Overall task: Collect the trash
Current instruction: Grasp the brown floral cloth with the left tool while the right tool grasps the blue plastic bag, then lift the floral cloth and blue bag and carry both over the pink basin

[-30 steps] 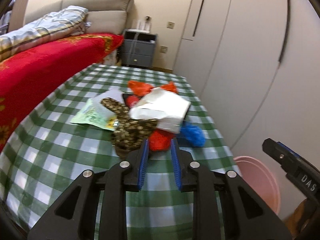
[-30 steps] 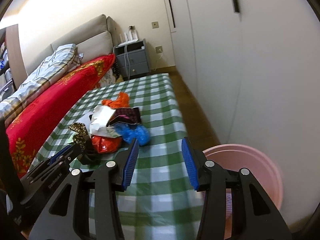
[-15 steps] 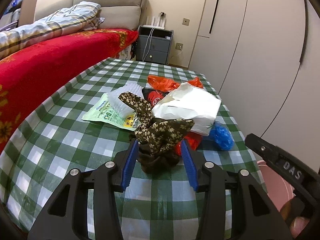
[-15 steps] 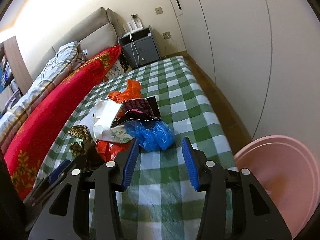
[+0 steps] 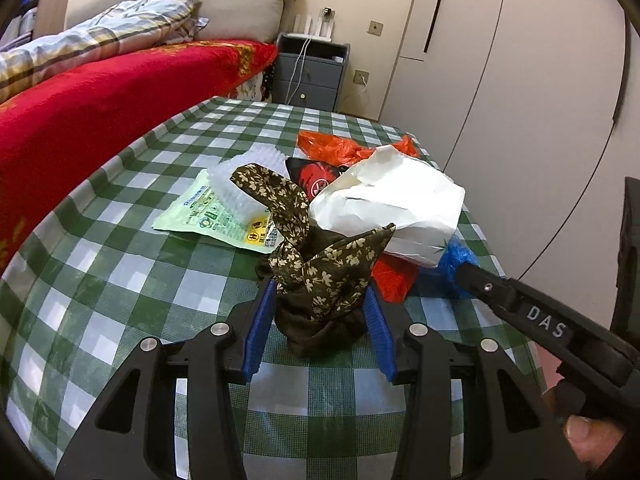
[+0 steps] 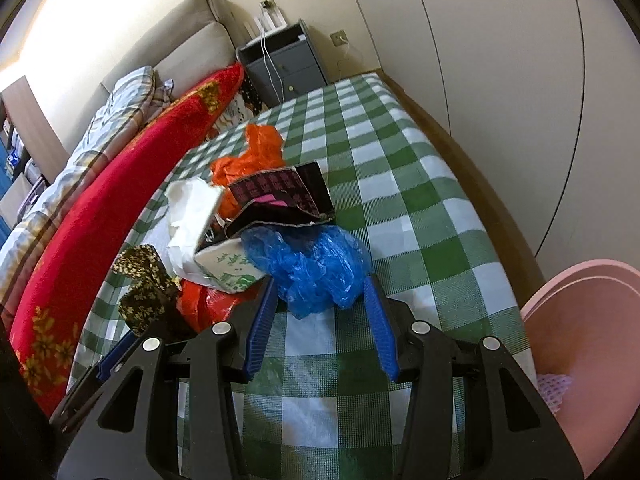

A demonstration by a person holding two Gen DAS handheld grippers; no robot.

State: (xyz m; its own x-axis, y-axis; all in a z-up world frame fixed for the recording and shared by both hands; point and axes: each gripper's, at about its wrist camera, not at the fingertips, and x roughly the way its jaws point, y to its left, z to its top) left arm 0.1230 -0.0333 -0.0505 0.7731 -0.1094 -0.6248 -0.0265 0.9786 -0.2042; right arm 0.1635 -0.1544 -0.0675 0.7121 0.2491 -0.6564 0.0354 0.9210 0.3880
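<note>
Going left to right across the pile on the green checked tablecloth (image 5: 120,272). At about 9 o'clock of the heap there's a pale green printed wrapper (image 5: 216,216) lying flat, with a white ribbed plastic tray (image 5: 244,172) resting on its far edge. Next comes the brown floral cloth (image 5: 320,276), bunched up and standing tall. The left gripper (image 5: 320,312) has it right between its blue pads; its jaws have just been opening and now sit apart on either side of the cloth's dark base. The cloth about fills the gap, but I can't tell if the pads actually press on it.

Behind the cloth, at 12 o'clock, is an orange plastic bag (image 5: 340,146) and a black-and-red packet (image 5: 316,174). At roughly 1 o'clock sits a crumpled white paper bag (image 5: 400,204), with a red foil wrapper (image 5: 394,280) tucked under it.

Further right is the blue plastic bag (image 6: 312,264), just beside the white one. The right gripper (image 6: 320,308) straddles its near edge, jaws apart, with the bag sitting between the tips and no squeeze visible. A black patterned pouch (image 6: 284,192) lies on the blue bag's far side.

At 3 o'clock, off the table edge and lower down, is a pink bin (image 6: 580,344).
</note>
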